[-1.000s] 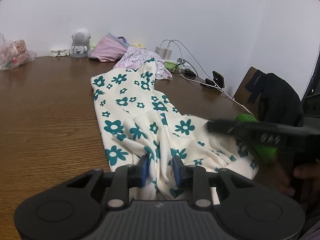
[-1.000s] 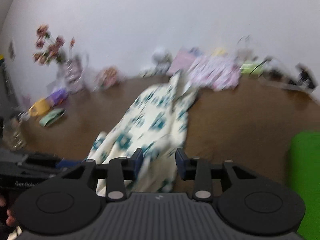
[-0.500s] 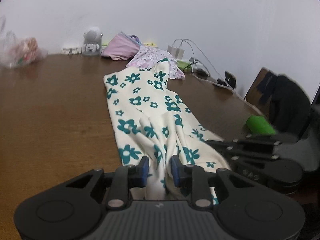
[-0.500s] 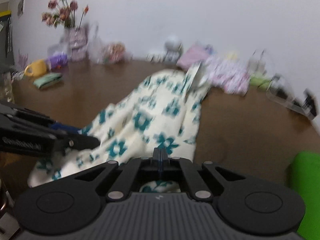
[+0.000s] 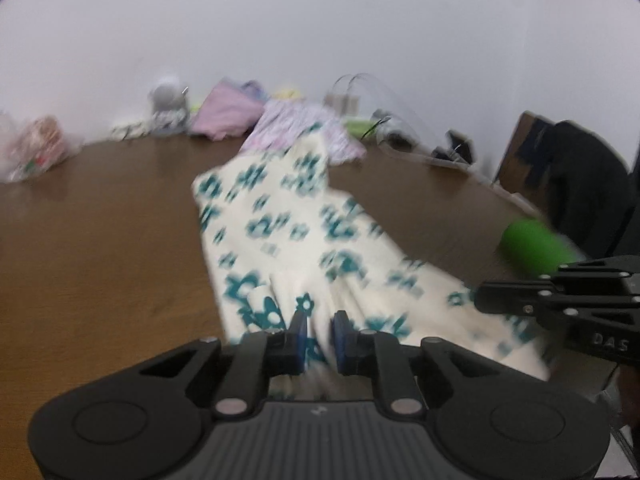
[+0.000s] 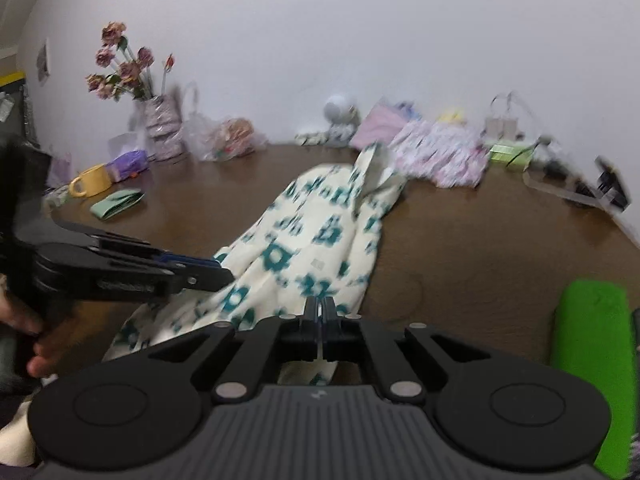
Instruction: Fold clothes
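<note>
Along the near edge of the brown tabletop lay a cream garment with teal flowers, stretched lengthwise from that edge toward the far one, where its collar end reached a pile of pink and lilac clothes. The left gripper sat at the garment's near hem with a bunched fold of cloth between its blue pads; its jaws were closing on that fold, with a narrow gap between them. The right gripper had its jaws fully closed, and a thin edge of the same garment appeared pinched between them at the hem's right side, though blur left the contact soft. Each tool showed in the other's view, the two set near each other along the hem. A hand gripped the left tool's handle. Near the far left corner stood a vase of dried flowers, a yellow mug and a folded green cloth. A bright green roll lay at the right edge.
</note>
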Motion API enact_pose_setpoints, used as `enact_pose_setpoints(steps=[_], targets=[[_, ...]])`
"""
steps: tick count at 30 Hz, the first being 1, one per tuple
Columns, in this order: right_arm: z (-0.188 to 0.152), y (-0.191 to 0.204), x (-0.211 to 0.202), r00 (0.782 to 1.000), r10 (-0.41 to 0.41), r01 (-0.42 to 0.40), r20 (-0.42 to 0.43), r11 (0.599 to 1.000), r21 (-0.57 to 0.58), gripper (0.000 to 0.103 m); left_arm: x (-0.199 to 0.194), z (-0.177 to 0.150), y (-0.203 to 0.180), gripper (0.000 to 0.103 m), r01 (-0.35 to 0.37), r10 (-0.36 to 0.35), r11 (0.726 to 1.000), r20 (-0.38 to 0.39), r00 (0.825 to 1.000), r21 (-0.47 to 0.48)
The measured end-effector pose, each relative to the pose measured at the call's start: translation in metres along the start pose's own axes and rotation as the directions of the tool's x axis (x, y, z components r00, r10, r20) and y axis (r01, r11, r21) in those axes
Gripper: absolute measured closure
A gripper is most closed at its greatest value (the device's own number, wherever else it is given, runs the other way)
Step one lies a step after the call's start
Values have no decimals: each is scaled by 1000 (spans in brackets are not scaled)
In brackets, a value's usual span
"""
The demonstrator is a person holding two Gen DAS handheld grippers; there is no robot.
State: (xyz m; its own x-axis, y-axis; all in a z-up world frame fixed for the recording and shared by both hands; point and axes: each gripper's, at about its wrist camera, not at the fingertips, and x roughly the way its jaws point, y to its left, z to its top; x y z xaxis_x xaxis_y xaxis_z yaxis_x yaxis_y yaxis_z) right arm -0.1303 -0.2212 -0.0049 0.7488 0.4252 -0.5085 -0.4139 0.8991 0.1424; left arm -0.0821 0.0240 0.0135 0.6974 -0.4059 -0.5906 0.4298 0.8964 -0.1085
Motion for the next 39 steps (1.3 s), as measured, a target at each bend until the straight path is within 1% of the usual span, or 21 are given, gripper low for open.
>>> enact_pose_setpoints(steps=[2,3,5,8,11,14,16,20,24,26,28,29,31,32,33,34,35,36,37,38,39], targets=[[-9,2,15,998,1,-3,-60,1000,-26,102,-4,-6,8,87,8,-7,999,15,1000,-36],[-13,3,20,998,-8,5,-68,999,-40,101,-6,-7,10,86,7,-6,999,14,1000,-51],[-12,3,21,998,1,-3,-59,999,-43,101,-10,-6,13,83,6,-5,996,11,1000,-84],[-5,-3,10,1000,27,-28,-11,999,-30,101,-23,-3,14,83,29,-26,990,24,999,-135],[-3,-7,-7,992,120,-119,34,992,-34,100,-36,-8,10,80,80,-76,987,37,996,-142],[-10,-1,-6,984,179,-179,0,982,-64,100,-30,-19,5,75,38,-39,992,-6,999,-124],[-16,2,5,987,156,-158,-35,986,-56,100,-30,-23,5,75,25,-25,991,0,1000,-129],[-9,4,-2,991,135,-135,-8,989,-53,100,-43,-26,4,76,28,-25,992,31,999,-125],[-4,6,-24,987,159,-156,34,984,-87,99,-65,-31,4,74,109,-103,991,85,991,-74],[-9,11,-17,980,199,-199,-19,975,-96,99,-60,-37,1,74,103,-100,993,54,994,-52],[-19,16,-2,986,159,-163,-53,982,-93,100,-54,-44,-2,73,88,-86,995,47,995,-45],[-20,17,0,987,151,-154,-49,984,-85,100,-53,-47,-3,73,83,-81,996,45,996,-42],[-13,19,-4,989,139,-143,-60,987,-78,99,-60,-48,-2,74,89,-87,995,56,995,-45],[-10,19,-10,989,141,-144,-46,986,-86,98,-66,-48,0,72,102,-98,994,75,992,-50],[-7,20,-19,987,156,-158,-22,982,-108,97,-71,-49,3,63,116,-111,992,96,989,-50],[-6,20,-24,985,175,-174,-8,976,-129,93,-74,-51,4,56,129,-123,990,114,986,-48],[-5,20,-30,981,194,-191,5,970,-150,81,-77,-52,6,44,137,-130,990,125,984,-45],[-4,21,-30,978,211,-207,7,965,-161,71,-76,-53,6,43,136,-130,990,122,984,-42],[-3,21,-30,974,228,-223,8,960,-171,55,-73,-54,4,43,136,-132,990,114,985,-29],[-1,21,-26,972,235,-231,1,958,-169,53,-71,-56,1,43,139,-137,990,106,985,-12],[1,19,-16,973,228,-230,-34,964,-136,54,-68,-57,-1,44,136,-135,991,94,986,4]])
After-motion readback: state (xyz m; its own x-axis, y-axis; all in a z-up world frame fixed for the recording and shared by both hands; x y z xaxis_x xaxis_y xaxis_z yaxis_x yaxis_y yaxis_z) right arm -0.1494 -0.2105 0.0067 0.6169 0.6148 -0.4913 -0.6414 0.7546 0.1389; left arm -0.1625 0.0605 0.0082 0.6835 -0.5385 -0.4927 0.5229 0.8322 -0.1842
